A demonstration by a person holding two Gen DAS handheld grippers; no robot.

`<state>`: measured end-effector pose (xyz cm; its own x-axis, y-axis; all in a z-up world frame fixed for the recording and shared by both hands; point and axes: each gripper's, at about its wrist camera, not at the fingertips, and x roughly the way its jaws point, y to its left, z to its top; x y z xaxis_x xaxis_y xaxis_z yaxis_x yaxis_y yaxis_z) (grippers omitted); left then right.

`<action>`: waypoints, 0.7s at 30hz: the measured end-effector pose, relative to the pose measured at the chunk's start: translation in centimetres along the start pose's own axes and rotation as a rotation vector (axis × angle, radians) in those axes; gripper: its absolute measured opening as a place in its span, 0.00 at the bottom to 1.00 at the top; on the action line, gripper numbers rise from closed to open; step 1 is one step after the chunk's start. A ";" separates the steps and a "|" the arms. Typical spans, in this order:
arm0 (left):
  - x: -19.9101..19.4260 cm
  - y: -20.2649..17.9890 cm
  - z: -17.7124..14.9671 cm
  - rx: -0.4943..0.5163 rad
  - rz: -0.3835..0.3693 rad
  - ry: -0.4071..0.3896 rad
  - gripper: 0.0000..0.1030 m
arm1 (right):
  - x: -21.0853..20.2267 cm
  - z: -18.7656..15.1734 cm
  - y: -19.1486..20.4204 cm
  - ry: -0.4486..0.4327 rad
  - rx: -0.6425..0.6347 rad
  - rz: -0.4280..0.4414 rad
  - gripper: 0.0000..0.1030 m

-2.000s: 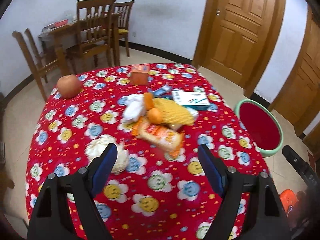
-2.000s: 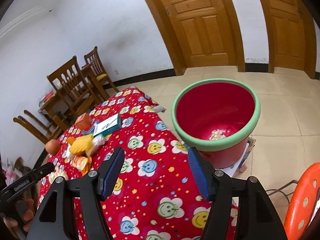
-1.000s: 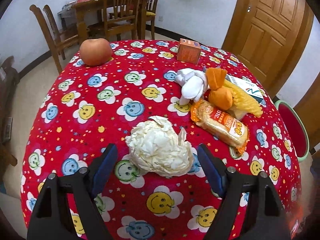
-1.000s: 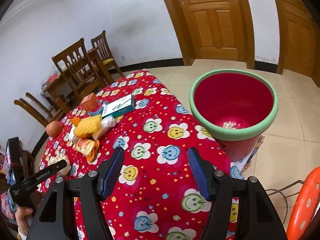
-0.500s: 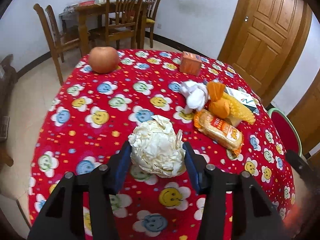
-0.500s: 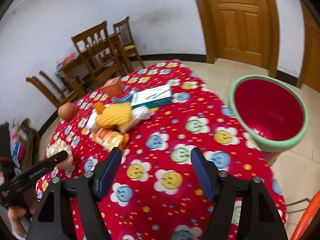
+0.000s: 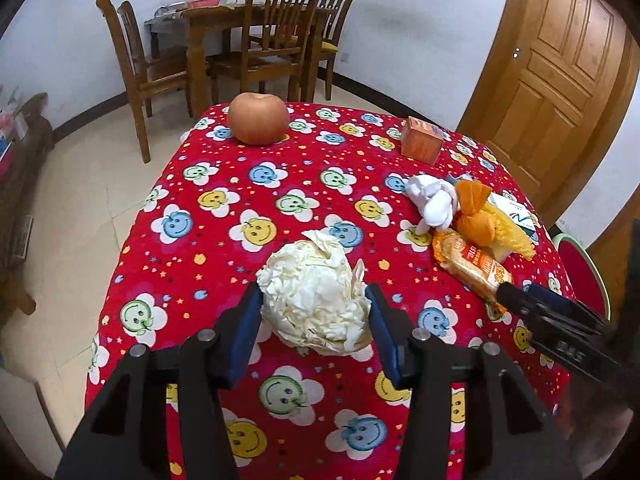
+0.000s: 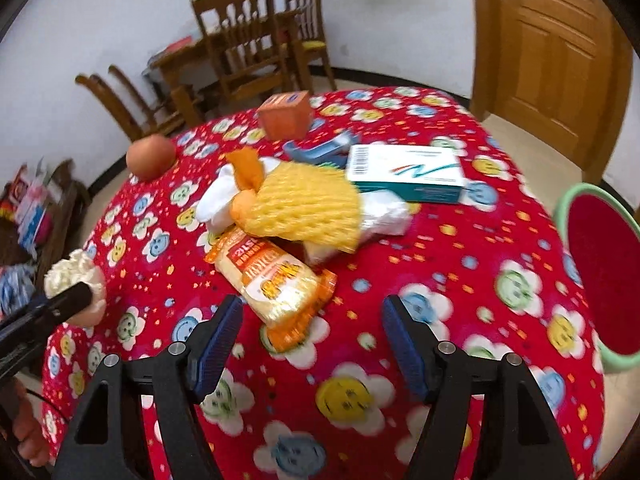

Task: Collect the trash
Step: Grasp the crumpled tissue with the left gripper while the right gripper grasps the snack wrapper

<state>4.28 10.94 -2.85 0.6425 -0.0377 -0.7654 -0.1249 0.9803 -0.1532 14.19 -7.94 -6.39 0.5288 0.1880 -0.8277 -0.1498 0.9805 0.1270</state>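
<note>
My left gripper [image 7: 314, 320] is shut on a crumpled white paper ball [image 7: 316, 300], held over the red smiley tablecloth [image 7: 224, 248]; the ball also shows in the right wrist view [image 8: 74, 276]. My right gripper [image 8: 312, 336] is open and empty, just in front of an orange snack wrapper [image 8: 272, 280], which also shows in the left wrist view [image 7: 472, 266]. Behind it lie a yellow foam net [image 8: 308, 204], an orange wrapper [image 8: 248, 172], white tissue [image 8: 218, 200] and clear plastic [image 8: 384, 216]. The red bin with a green rim [image 8: 600, 272] stands at the table's right.
An apple [image 7: 258, 118], an orange box [image 7: 422, 142] and a white-teal carton [image 8: 404, 172] sit on the table, with a blue item [image 8: 324, 148] behind. Wooden chairs and a table [image 7: 240, 40] stand beyond; a wooden door [image 7: 560, 64] is at the right.
My left gripper closed on the paper ball. My right gripper swung from the bin toward the trash pile and now hovers at the snack wrapper.
</note>
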 end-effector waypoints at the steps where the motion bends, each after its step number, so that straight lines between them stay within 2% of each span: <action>1: -0.1 0.2 0.0 -0.002 0.002 -0.001 0.51 | 0.4 0.2 0.1 0.005 -0.006 0.001 0.71; 10: 0.6 1.7 -0.3 -0.036 0.015 0.014 0.51 | 0.9 -0.2 1.8 0.035 -0.032 0.061 0.71; 15: 1.0 2.1 -0.3 -0.048 0.014 0.021 0.51 | 0.1 -1.4 3.7 0.051 -0.080 0.138 0.71; 21: 1.2 2.2 -0.2 -0.058 0.011 0.025 0.51 | 0.3 -0.7 3.8 0.017 -0.067 0.069 0.71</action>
<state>4.62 12.96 -4.28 0.6220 -0.0329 -0.7823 -0.1753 0.9679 -0.1801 13.16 -4.24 -6.54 0.5015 0.2533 -0.8273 -0.2413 0.9592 0.1474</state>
